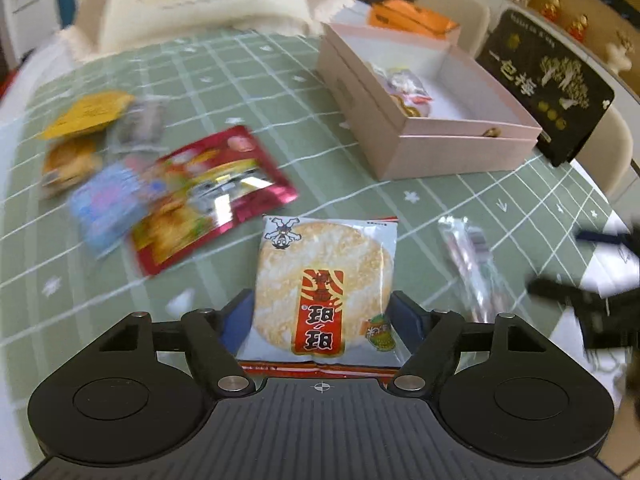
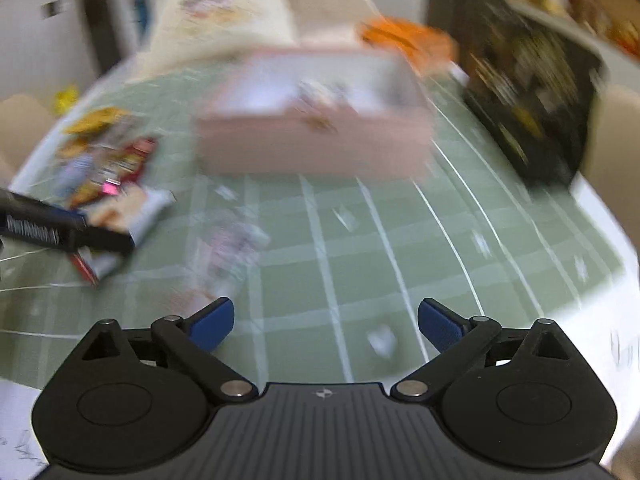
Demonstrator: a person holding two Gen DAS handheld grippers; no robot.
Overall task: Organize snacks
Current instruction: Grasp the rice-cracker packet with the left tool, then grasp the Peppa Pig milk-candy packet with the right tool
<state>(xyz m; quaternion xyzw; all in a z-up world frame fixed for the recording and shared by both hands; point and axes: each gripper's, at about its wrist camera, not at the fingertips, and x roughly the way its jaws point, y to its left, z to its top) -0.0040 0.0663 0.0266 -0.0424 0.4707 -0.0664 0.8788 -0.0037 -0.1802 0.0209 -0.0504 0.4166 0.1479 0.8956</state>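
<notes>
Here a green tablecloth with a white grid [image 1: 280, 92] covers the table, with a shallow pink cardboard box [image 1: 460, 148] near its far side. The left gripper [image 1: 320, 316] stands spread around a clear-wrapped round rice cracker packet [image 1: 324, 280] lying on the cloth; the right gripper [image 2: 326, 322] is spread wide and empty

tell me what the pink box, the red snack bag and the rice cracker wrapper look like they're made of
Pink box: likely matte paperboard; flat stiff walls, crisp edges, no shine.
Red snack bag: probably metallised plastic film; bright mirror-like glints across its crinkled face.
Rice cracker wrapper: thin glossy plastic film, seemingly clear over the cracker, with crimped sealed ends.
</notes>
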